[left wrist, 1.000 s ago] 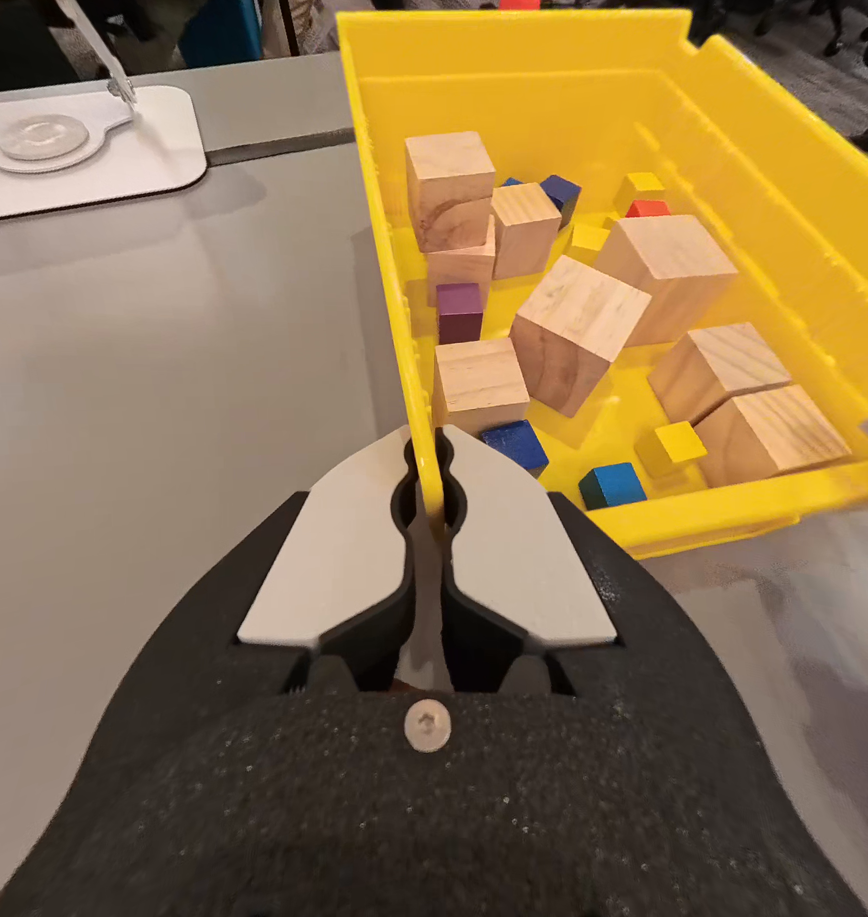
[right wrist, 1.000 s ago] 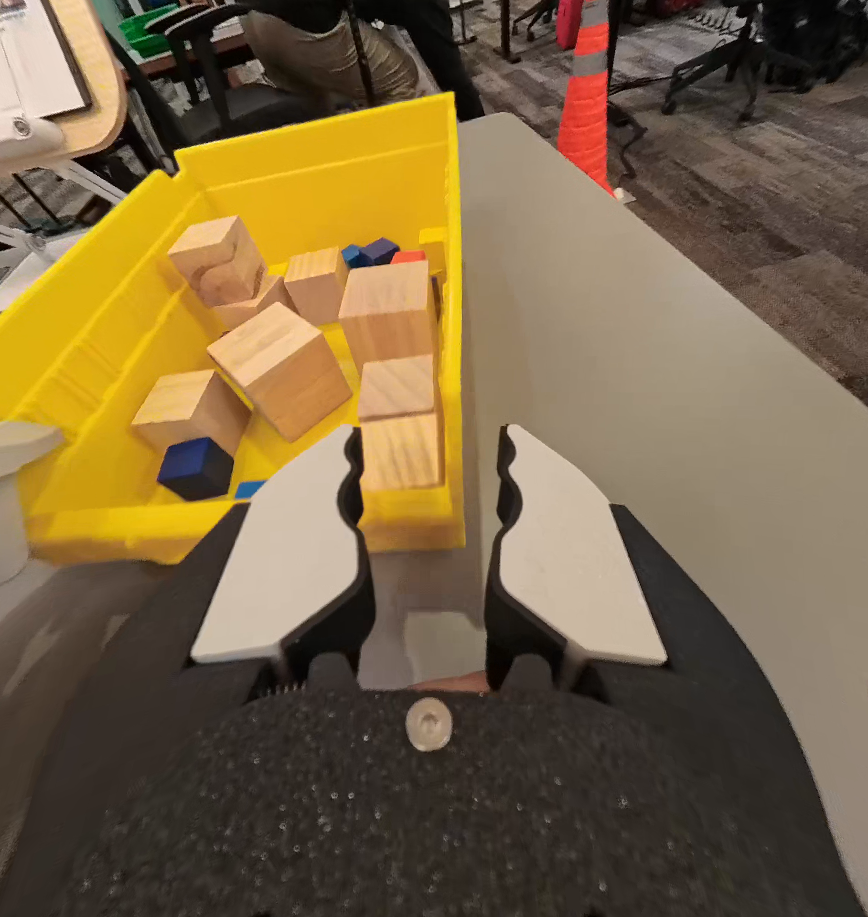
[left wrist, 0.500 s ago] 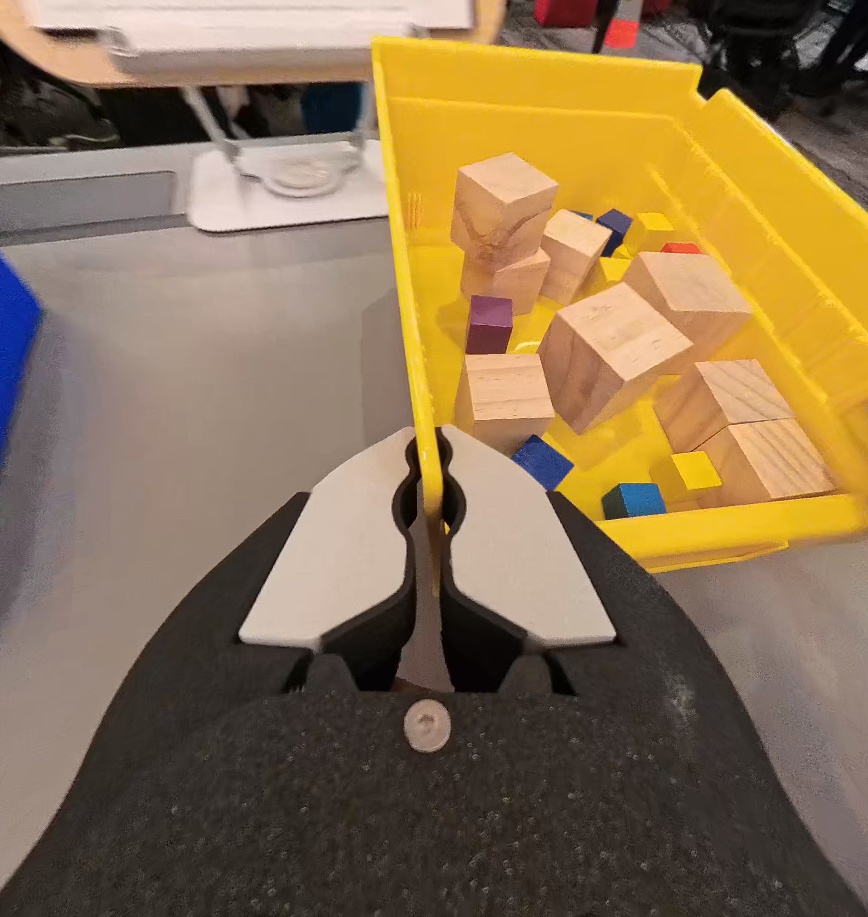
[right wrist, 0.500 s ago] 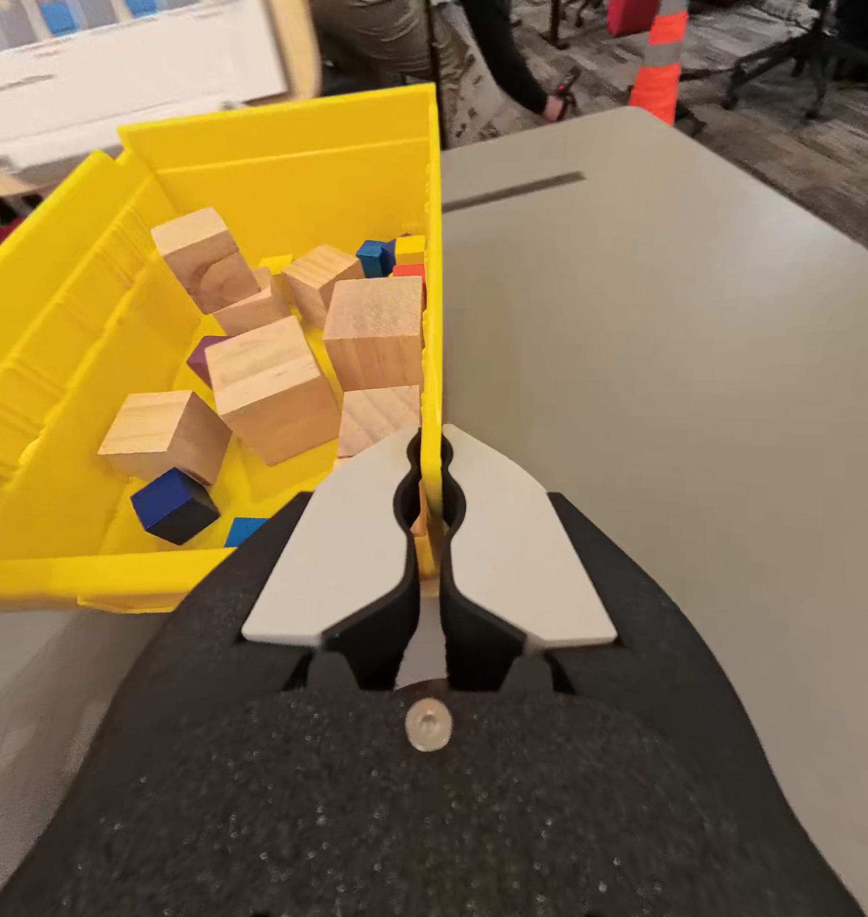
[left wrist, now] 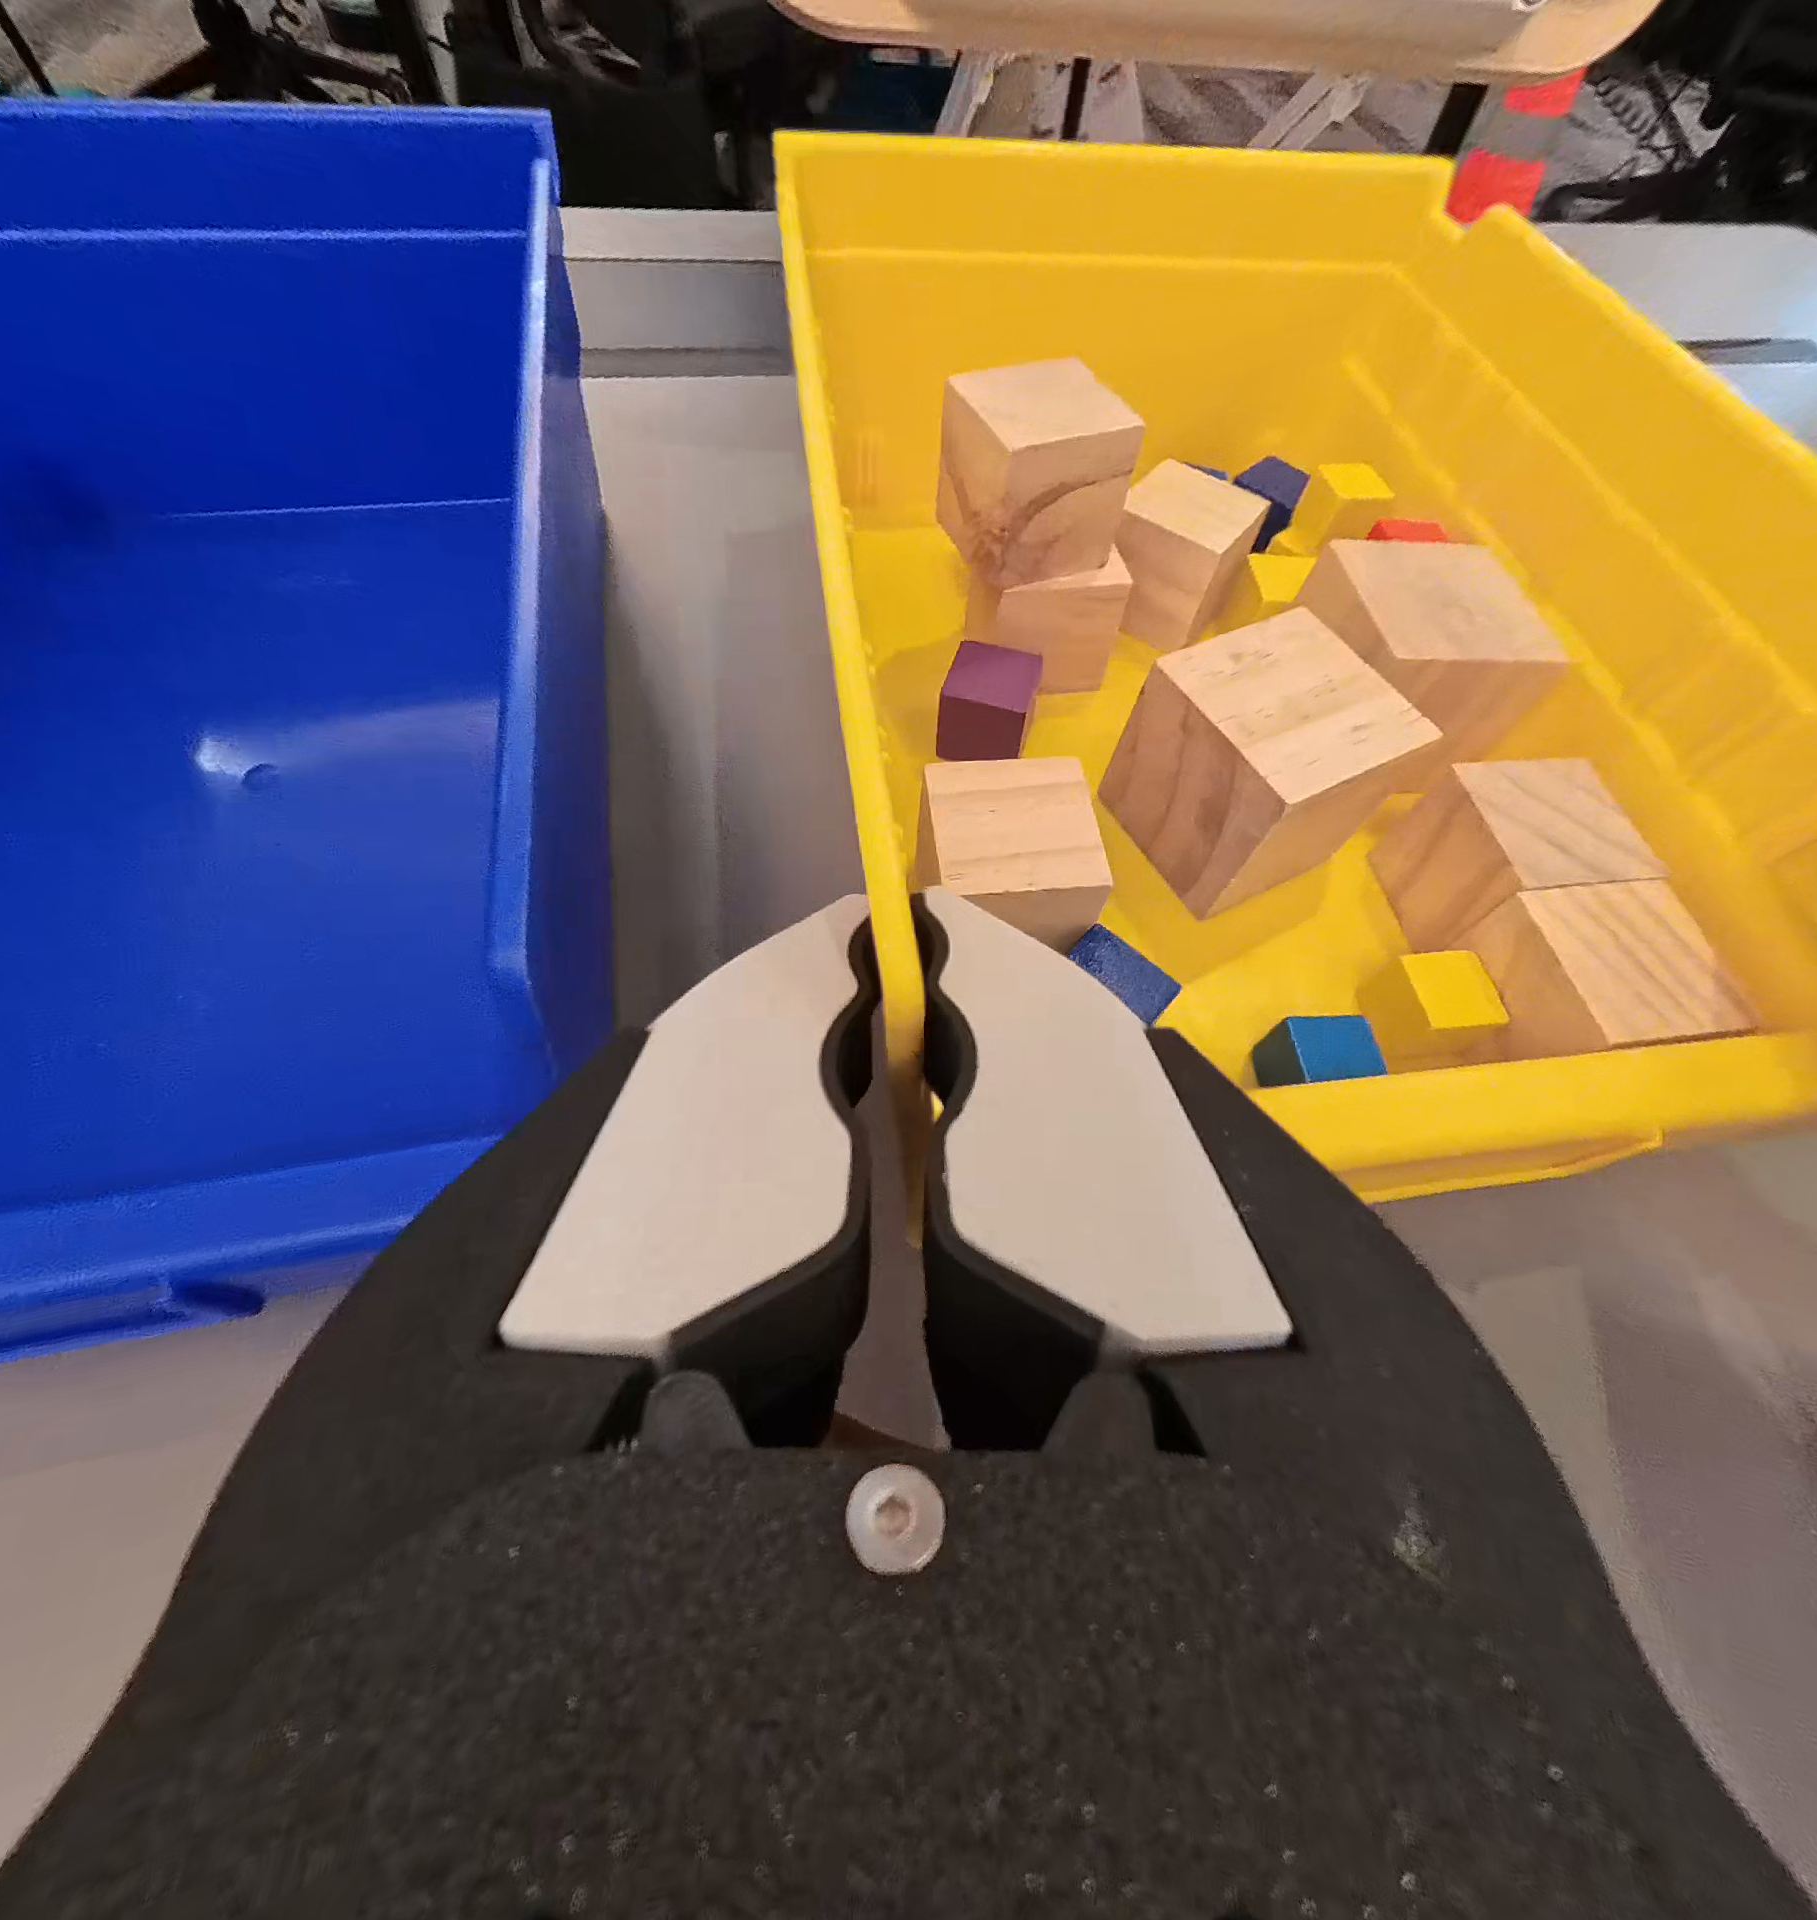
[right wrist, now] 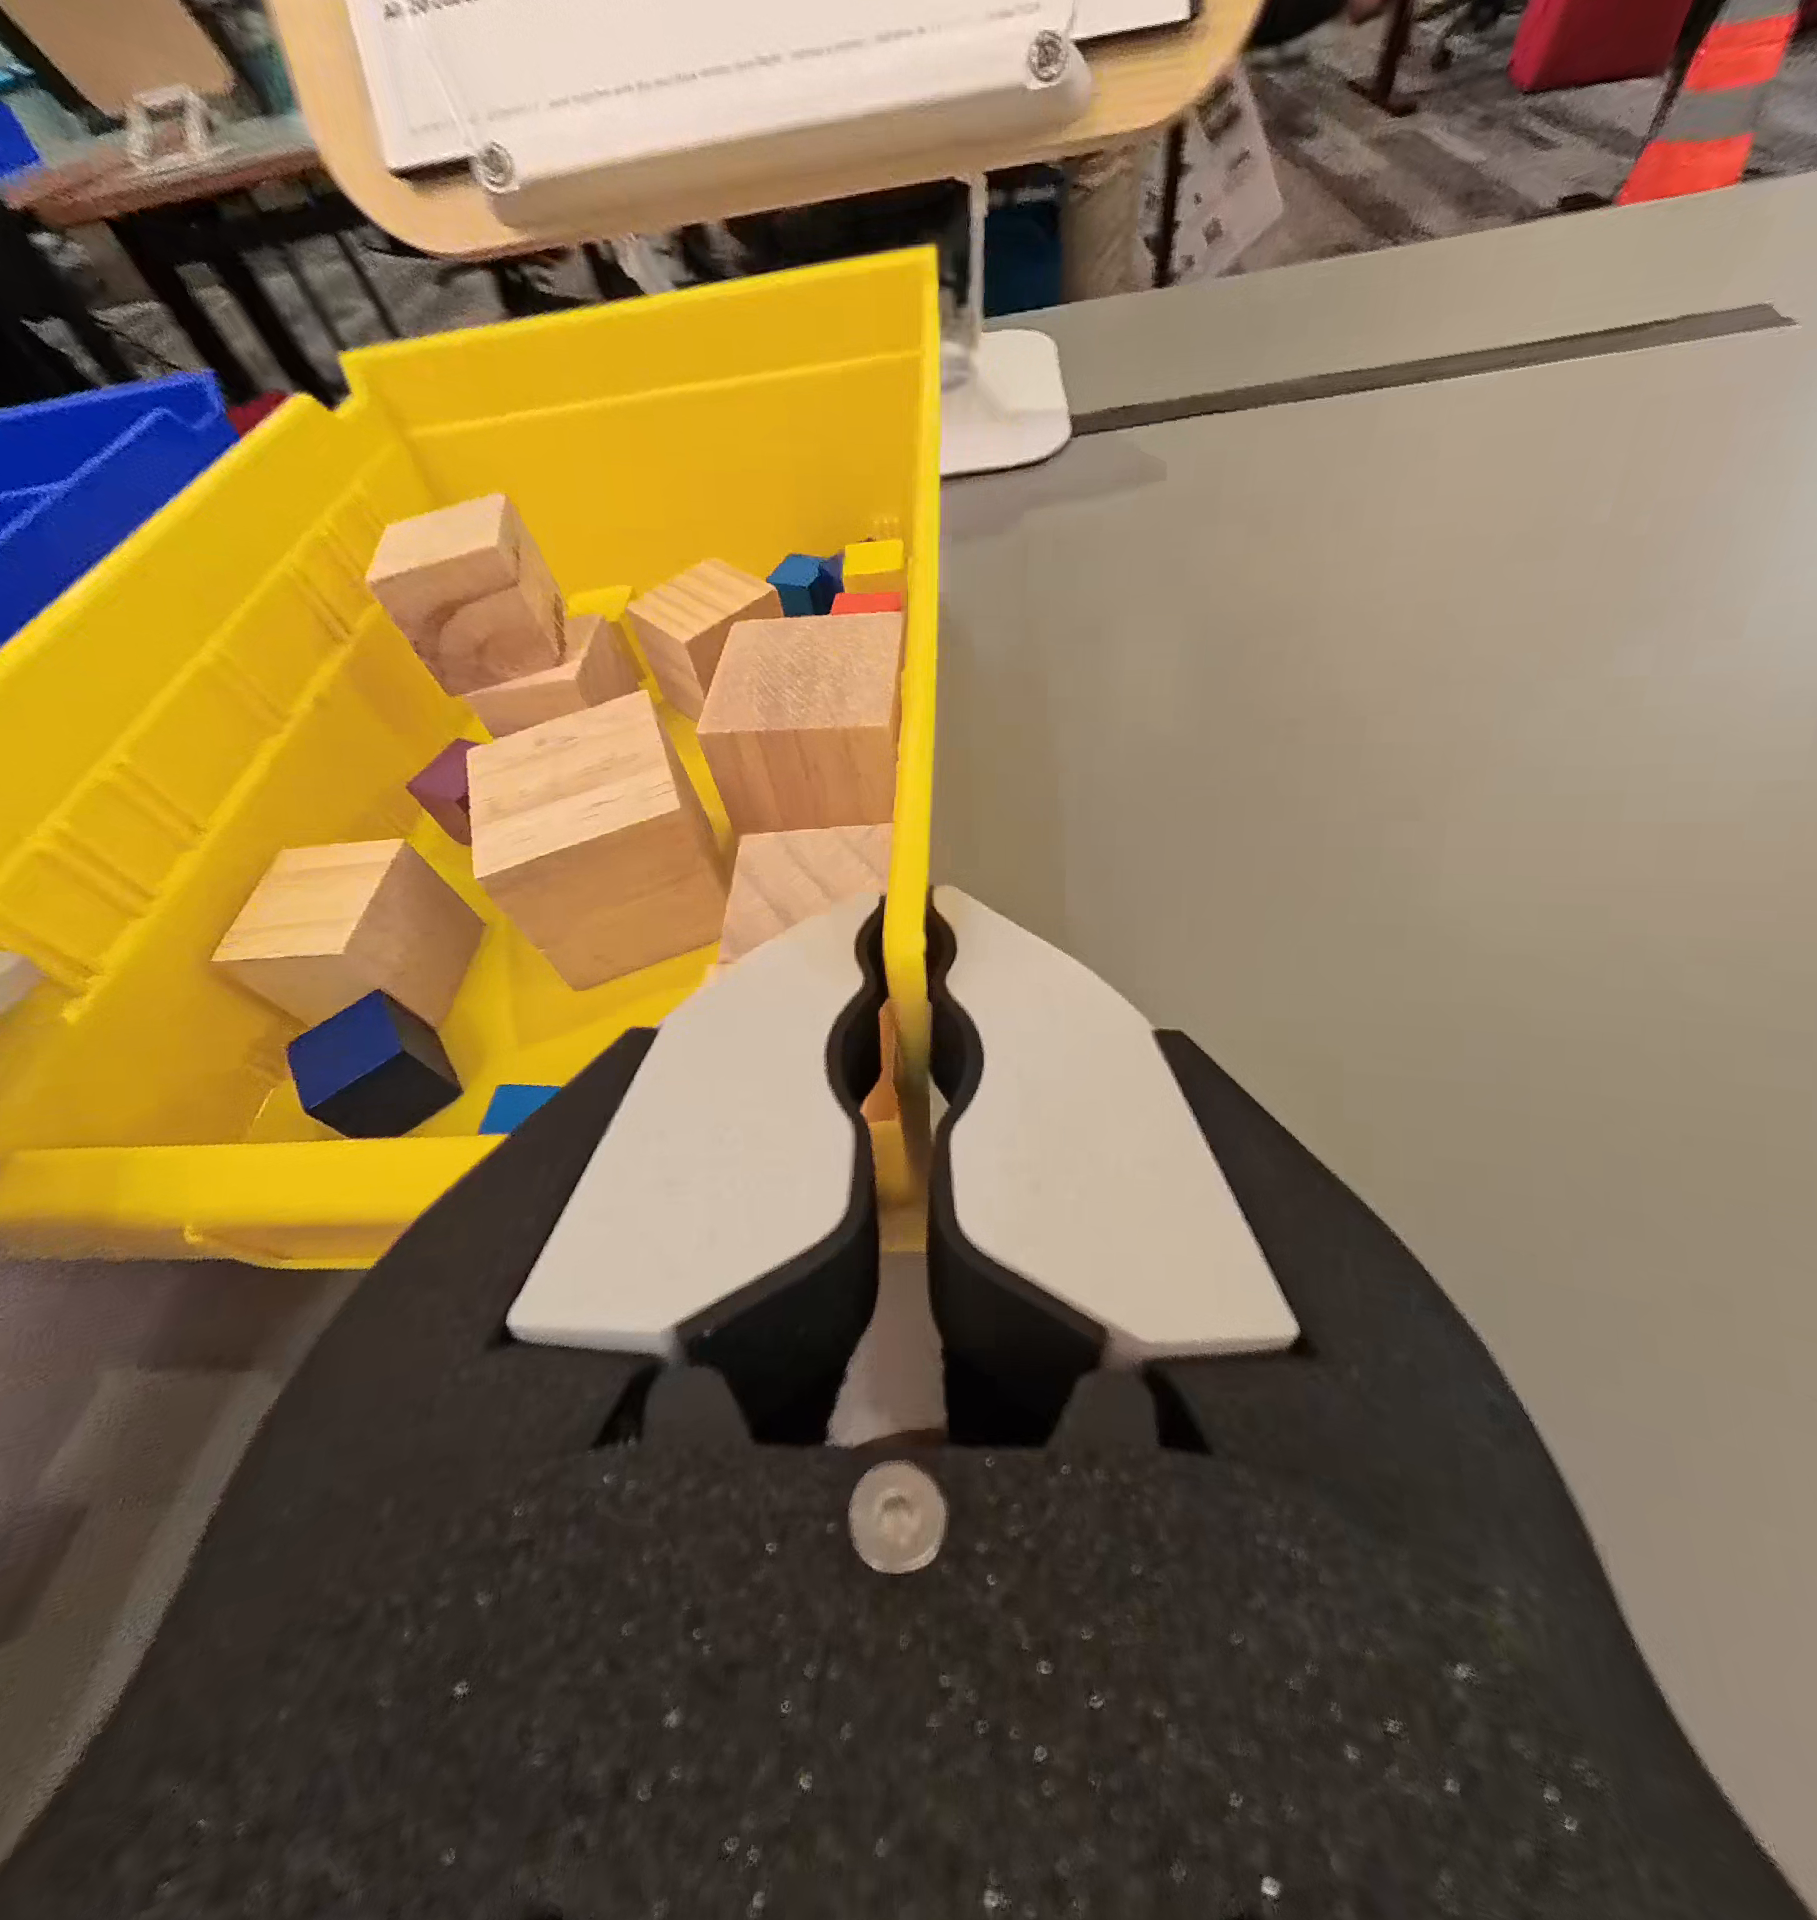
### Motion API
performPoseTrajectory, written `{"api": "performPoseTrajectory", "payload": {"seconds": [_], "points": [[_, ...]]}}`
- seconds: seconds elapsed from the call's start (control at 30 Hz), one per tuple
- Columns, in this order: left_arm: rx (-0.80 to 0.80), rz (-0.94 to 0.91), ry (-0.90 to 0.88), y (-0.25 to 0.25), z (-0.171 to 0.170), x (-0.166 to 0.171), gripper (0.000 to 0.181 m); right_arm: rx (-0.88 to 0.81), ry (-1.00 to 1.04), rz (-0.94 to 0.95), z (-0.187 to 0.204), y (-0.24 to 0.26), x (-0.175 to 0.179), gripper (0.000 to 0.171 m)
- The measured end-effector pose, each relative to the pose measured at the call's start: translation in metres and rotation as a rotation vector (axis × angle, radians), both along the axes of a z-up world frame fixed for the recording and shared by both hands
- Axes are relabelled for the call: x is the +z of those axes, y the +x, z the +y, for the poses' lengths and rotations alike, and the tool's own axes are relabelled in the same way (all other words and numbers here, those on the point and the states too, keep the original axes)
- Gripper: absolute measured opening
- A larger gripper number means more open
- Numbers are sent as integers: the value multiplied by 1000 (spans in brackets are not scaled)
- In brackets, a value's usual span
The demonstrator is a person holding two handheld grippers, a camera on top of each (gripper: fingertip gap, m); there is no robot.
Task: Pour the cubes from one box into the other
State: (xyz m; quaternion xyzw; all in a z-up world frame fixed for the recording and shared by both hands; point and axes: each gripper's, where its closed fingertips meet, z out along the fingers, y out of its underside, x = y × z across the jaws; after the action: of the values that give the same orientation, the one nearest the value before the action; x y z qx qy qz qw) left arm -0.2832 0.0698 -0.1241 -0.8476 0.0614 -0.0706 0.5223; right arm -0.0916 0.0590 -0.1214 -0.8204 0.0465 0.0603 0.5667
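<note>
A yellow box (left wrist: 1112, 260) holds several plain wooden cubes (left wrist: 1268, 748) and small coloured cubes (left wrist: 987, 701). My left gripper (left wrist: 896, 925) is shut on the yellow box's left wall near its front corner. My right gripper (right wrist: 909, 914) is shut on the yellow box's right wall (right wrist: 914, 623) near the front. The box looks lifted off the grey table. An empty blue box (left wrist: 239, 675) stands just left of the yellow one, a narrow gap between them; its corner shows in the right wrist view (right wrist: 62, 478).
The grey table (right wrist: 1403, 831) stretches to the right, with a dark slot (right wrist: 1403, 364) at its back. A white stand base (right wrist: 997, 405) carrying a wooden board (right wrist: 779, 114) sits behind the yellow box. Chairs and an orange cone (right wrist: 1704, 114) are beyond the table.
My right gripper shut on the yellow box's right wall. Both grippers swung left with the box, bringing the blue box into view beside it.
</note>
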Motion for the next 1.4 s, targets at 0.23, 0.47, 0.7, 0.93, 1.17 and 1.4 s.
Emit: {"api": "performPoseTrajectory", "payload": {"seconds": [0.23,0.47,0.7,0.93,1.17,1.4], "points": [[-141,-191,-9,8,-62,40,45,226,105,-1,-32,9,20,37],[164,-162,53,-165,-81,46,38,435,185,51,-53,-33,70,39],[172,-64,-52,-245,-25,8,57,633,55,19,-78,-140,27,47],[175,-100,-81,-254,-15,-3,5,703,-96,-123,-102,-224,-21,54],[303,-36,-89,-260,-108,-4,2,693,-124,-76,-92,-272,-18,58],[405,-3,-25,-253,-174,6,3,542,-93,4,-95,-268,-6,9]]}}
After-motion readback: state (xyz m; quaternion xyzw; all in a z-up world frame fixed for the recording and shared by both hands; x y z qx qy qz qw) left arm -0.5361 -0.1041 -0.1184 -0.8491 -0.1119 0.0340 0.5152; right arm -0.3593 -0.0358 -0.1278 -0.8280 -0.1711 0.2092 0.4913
